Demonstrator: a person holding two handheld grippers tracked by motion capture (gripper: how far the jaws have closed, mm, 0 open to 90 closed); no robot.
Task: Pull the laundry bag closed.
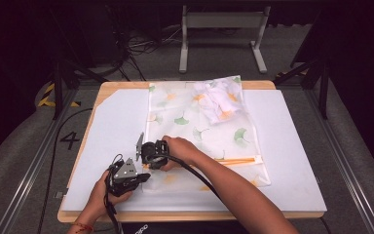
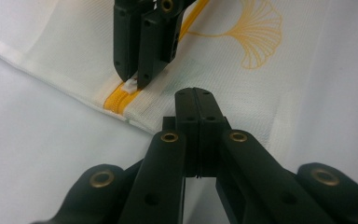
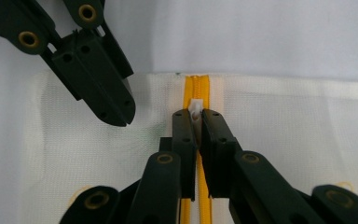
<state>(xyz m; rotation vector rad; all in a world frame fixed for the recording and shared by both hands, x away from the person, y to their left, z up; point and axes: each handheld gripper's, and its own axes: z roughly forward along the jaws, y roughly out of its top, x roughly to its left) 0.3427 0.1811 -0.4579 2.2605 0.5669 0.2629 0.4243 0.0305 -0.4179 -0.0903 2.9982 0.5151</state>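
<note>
Nearest the high camera, the person's two forearms came in from the bottom edge, and the left tongs [image 1: 137, 178] sat low on the white mat [image 1: 112, 131] that covered the wooden counter [image 1: 108, 87]. Those left tongs were clenched, jaws pressed flat together, their tip resting on the near left corner of the mesh bag [image 1: 199, 131]; whether any fabric was pinched between them could not be told. Just beyond, the right tongs [image 1: 148, 163] were reached across by the other hand [image 1: 182, 148] and stood at the left end of the bag's yellow zipper [image 1: 236, 161]. In the right gripper view those tongs [image 3: 197, 119] were closed on the small white zipper pull [image 3: 196, 106], which sat close to the end of the yellow zipper [image 3: 196, 86] by the bag's hem, with the left tongs [image 3: 121, 116] just beside on the mesh. From the left gripper view the right tongs [image 2: 131, 80] stood upright over the pull [image 2: 129, 85]. The bag itself lay flat across the middle of the mat, printed with green and orange ginkgo leaves [image 1: 241, 136], and a bundle of white cloth [image 1: 219, 100] showed through it at the far end. Beyond the counter, a grey metal stand [image 1: 221, 36] and loose cables [image 1: 141, 46] rested on the floor
</note>
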